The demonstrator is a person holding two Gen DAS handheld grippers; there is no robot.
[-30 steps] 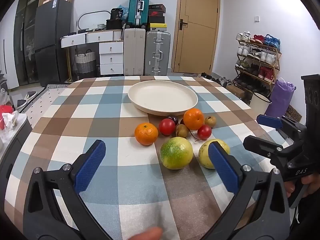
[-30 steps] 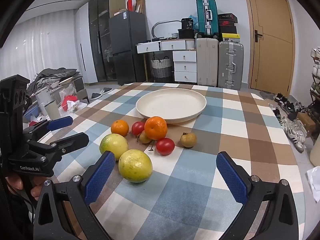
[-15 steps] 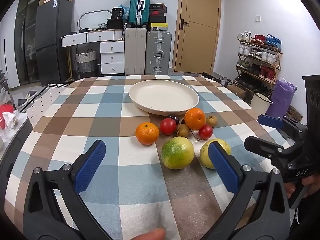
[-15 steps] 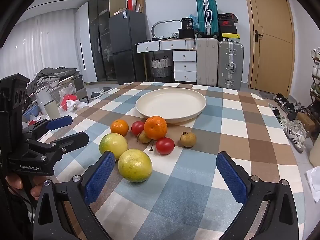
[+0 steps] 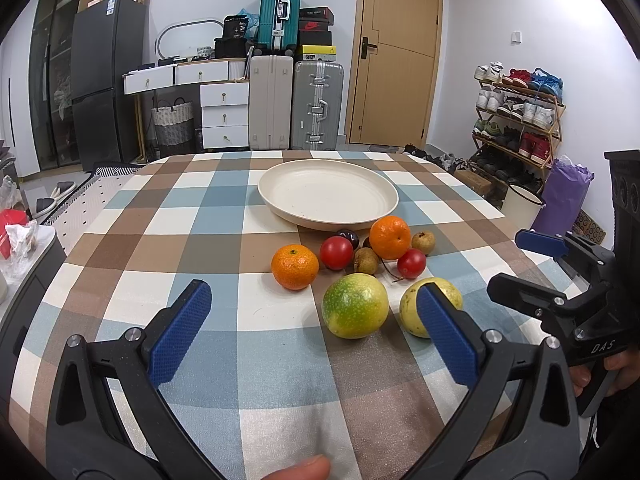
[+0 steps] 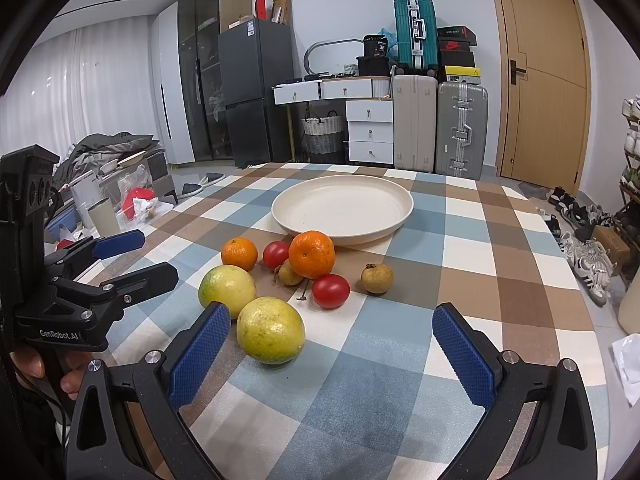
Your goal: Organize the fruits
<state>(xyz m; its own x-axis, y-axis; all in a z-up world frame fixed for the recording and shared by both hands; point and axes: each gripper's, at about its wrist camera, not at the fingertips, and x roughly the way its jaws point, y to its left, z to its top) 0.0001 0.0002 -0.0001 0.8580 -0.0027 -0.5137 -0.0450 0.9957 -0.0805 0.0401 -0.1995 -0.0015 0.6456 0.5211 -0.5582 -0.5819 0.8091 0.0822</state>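
1. On the checked tablecloth [image 5: 200,240], just in front of the cream plate [image 5: 328,196]: the fruit cluster, all of it off the plate.
2. Nearest the grippers: green-yellow round fruit [image 5: 355,306] and yellow round fruit [image 5: 430,312], side by side, a small gap between them.
3. Behind those: small orange [image 5: 295,267] on the left of the cluster, standing apart; large orange [image 5: 390,237] close to the plate rim.
4. Two red tomatoes: one [image 5: 336,253] between the oranges, the other [image 5: 411,263] in front of the large orange.
5. Small brown fruits: one [image 5: 366,261] tucked against the large orange, one [image 5: 423,241] out to the right of it. A dark cherry-like fruit [image 5: 347,236] sits behind the first tomato, mostly hidden.
6. Plate holds nothing.
7. Left gripper [image 5: 316,332]: fingers spread wide, nothing between them, above the cloth short of the fruit. In its view the right blue pad [image 5: 446,340] overlaps the yellow fruit; contact cannot be judged.
8. Right gripper [image 6: 332,356]: fingers also wide, nothing held. The yellow fruit lies just inside its left pad [image 6: 200,354]; touching or not, unclear.
9. Each gripper shows in the other's view at the table edge, held by a hand.
10. Background: suitcases [image 5: 296,108], white drawers [image 5: 224,116], dark fridge [image 5: 106,80], wooden door [image 5: 394,56], shoe rack [image 5: 516,112].
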